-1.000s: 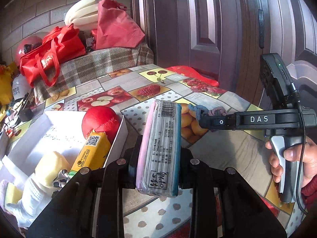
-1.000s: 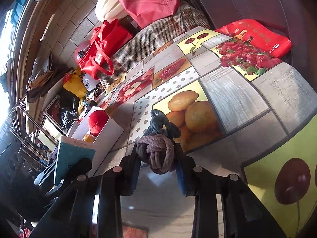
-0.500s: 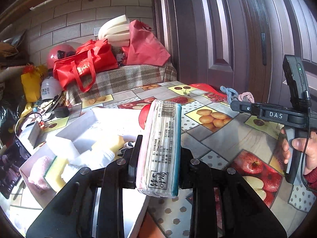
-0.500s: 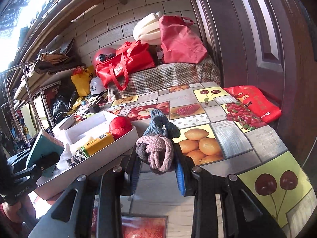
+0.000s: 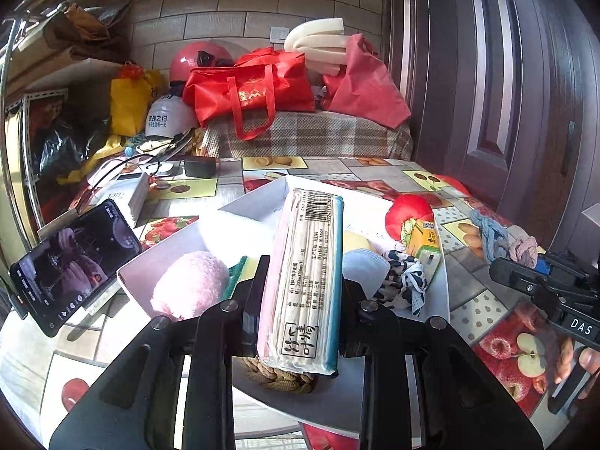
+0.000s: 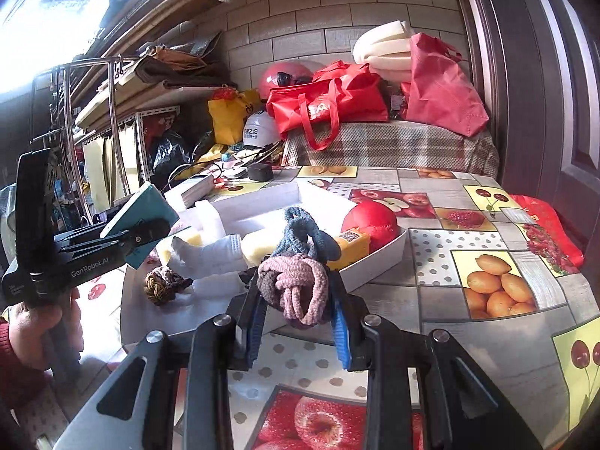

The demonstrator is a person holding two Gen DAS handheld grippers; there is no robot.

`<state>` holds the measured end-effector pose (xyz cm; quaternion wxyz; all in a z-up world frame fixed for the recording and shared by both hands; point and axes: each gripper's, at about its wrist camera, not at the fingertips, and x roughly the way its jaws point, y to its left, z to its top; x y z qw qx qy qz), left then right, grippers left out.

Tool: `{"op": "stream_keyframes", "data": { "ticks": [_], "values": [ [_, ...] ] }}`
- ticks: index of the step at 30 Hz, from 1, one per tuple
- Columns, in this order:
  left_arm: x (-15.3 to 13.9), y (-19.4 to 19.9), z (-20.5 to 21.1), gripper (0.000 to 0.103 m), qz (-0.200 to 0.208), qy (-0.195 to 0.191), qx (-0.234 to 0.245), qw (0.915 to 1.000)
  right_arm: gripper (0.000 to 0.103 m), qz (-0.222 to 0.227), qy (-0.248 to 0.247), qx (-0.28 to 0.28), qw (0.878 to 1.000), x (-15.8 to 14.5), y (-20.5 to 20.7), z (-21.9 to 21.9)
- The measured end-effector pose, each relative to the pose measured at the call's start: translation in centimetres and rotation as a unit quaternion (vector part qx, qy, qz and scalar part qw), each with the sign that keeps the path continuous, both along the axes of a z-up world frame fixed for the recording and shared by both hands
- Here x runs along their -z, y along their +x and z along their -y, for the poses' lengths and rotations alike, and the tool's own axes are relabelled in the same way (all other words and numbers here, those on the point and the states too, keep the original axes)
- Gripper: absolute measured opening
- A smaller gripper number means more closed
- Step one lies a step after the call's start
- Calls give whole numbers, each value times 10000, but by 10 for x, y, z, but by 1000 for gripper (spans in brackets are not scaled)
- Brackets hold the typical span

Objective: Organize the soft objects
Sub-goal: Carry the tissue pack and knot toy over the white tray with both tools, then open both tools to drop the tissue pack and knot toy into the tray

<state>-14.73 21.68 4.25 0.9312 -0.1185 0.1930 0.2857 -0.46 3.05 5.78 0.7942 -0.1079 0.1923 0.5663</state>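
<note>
Both grippers have swung from the bare table to over the box [image 5: 446, 292]; left gripper [image 5: 300, 322] clamps the tissue pack [image 5: 305, 281] above its near end; right gripper [image 6: 300, 315], at 3 o'clock, pinches the knotted rope [image 6: 294, 285] short of the rim; both drops look imminent.

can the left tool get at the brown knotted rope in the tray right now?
Probably not: the left tool is shut on the tissue pack, which hangs directly over the brown knotted rope. It'd need to drop the pack first.

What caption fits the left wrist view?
Left gripper holding a tissue pack above the white box of soft items.
</note>
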Motion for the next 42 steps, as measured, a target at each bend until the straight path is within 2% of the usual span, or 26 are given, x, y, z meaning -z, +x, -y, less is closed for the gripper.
{"op": "stream_keyframes", "data": {
  "ticks": [4, 9, 11, 15, 22, 23, 25, 26, 27, 28, 29, 35, 39, 42],
  "values": [
    [0, 6, -6, 27, 24, -39, -1, 10000, 31, -65, -63, -225, 9997, 3, -17, -26],
    [-2, 26, -18, 27, -66, 186, -65, 9998, 31, 94, -211, -236, 9995, 5, -27, -59],
    [0, 38, -29, 27, -160, 80, -90, 9998, 31, 120, -283, -157, 9994, 6, -24, -72],
    [1, 48, -49, 27, -64, -140, -240, 9996, 31, 166, -411, 131, 9989, 7, -10, -93],
    [0, 51, -57, 27, 73, -173, -373, 9991, 31, 68, -654, 583, 9961, 10, 17, -118],
    [-1, 50, -56, 27, 90, -139, -432, 9989, 34, 76, -719, 599, 9956, 11, 17, -120],
    [-2, 48, -56, 40, 134, -65, -583, 9982, 42, 194, -733, 682, 9948, 10, 14, -119],
    [-3, 44, -55, 61, 201, -21, -625, 9978, 64, 264, -693, 724, 9946, 9, 11, -117],
    [-4, 41, -54, 80, 291, 18, -648, 9975, 92, 333, -648, 758, 9945, 8, 9, -116],
    [-5, 38, -53, 89, 376, 31, -643, 9972, 101, 397, -604, 792, 9942, 6, 7, -114],
    [-5, 36, -54, 103, 408, 20, -626, 9972, 103, 457, -555, 806, 9941, 5, 5, -114],
    [-4, 28, -58, 103, 523, -24, -835, 9951, 103, 590, -301, 943, 9933, -1, 2, -106],
    [-5, 26, -52, 103, 519, 142, -977, 9938, 103, 615, 6, 978, 9933, -6, 1, -96],
    [-7, 25, -46, 103, 530, 323, -1047, 9926, 103, 689, 57, 1066, 9919, -7, 0, -96]
  ]
}}
